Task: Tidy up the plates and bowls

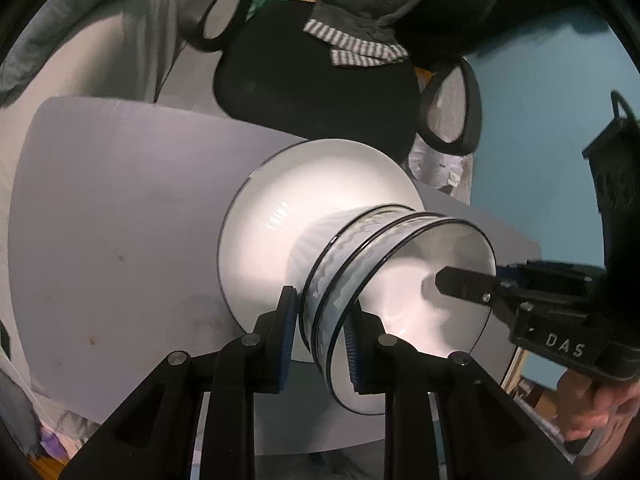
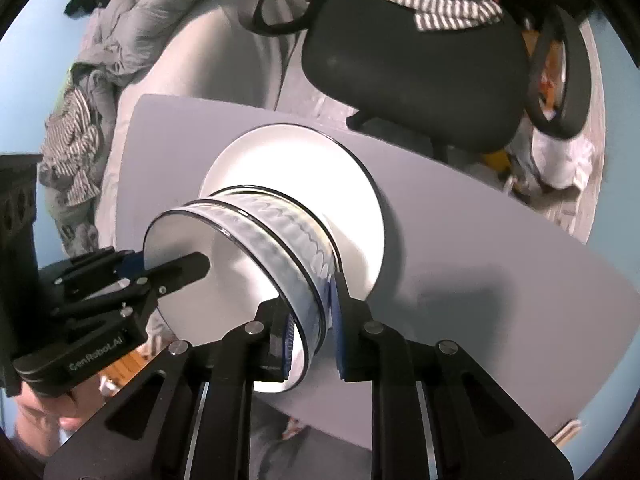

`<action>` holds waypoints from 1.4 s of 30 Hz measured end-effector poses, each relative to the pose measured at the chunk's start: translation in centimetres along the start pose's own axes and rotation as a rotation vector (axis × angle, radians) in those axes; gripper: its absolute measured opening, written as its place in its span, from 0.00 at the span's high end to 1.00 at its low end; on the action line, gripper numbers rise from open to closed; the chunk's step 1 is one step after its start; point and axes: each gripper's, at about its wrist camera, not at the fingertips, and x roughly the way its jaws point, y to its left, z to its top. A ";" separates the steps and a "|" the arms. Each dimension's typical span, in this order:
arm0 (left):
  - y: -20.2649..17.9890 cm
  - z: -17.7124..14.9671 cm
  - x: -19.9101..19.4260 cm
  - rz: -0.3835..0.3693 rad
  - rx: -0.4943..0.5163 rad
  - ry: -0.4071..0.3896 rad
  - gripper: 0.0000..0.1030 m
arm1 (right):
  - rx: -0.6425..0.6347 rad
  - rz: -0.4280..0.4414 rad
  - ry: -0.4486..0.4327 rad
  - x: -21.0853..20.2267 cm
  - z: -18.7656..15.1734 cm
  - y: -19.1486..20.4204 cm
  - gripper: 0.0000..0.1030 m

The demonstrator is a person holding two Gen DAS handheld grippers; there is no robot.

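Observation:
Two stacked white bowls (image 1: 384, 248) with dark rims and a wavy grey band sit on a white plate (image 1: 288, 200) on the grey table (image 1: 120, 220). My left gripper (image 1: 320, 336) is shut on the bowls' near rim, one finger outside, one inside. My right gripper shows at the right of the left wrist view (image 1: 460, 280), its finger inside the bowl. In the right wrist view the bowls (image 2: 256, 240) rest on the plate (image 2: 312, 160), and my right gripper (image 2: 316, 332) is shut on their rim. The left gripper (image 2: 180, 268) grips the opposite rim.
A black office chair (image 1: 320, 92) stands beyond the table's far edge, also in the right wrist view (image 2: 420, 72). A bed with grey bedding and clothes (image 2: 132, 40) lies behind. The table (image 2: 480, 260) has bare surface around the plate.

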 end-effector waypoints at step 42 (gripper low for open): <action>1.1 -0.4 -3.1 0.128 0.029 -0.112 0.38 | -0.039 -0.118 -0.083 -1.5 0.3 1.3 0.50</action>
